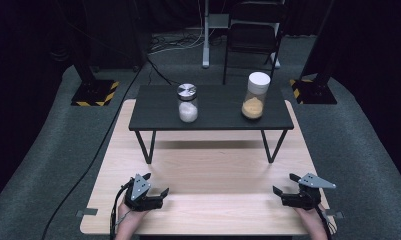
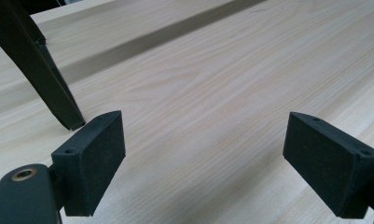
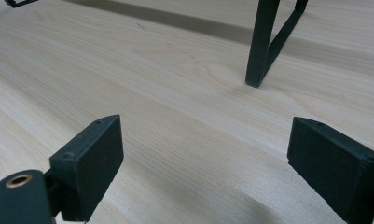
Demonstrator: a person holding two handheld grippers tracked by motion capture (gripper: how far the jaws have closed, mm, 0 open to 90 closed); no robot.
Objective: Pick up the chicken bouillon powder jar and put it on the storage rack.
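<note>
Nearest the person, the left gripper and the right gripper rest low over the table, jaws spread wide with nothing between them. Beyond them stands the black shelf. On its top sit the steel-lidded jar left of centre and the white-lidded jar toward its right end, both untouched. Judging by this, the work has not begun; reaching and grasping remain.

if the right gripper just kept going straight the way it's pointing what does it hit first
Probably the black stand's leg. The right gripper is open and empty over the bare wooden table, and that leg stands ahead, slightly right of centre, so it might just slip past.
</note>
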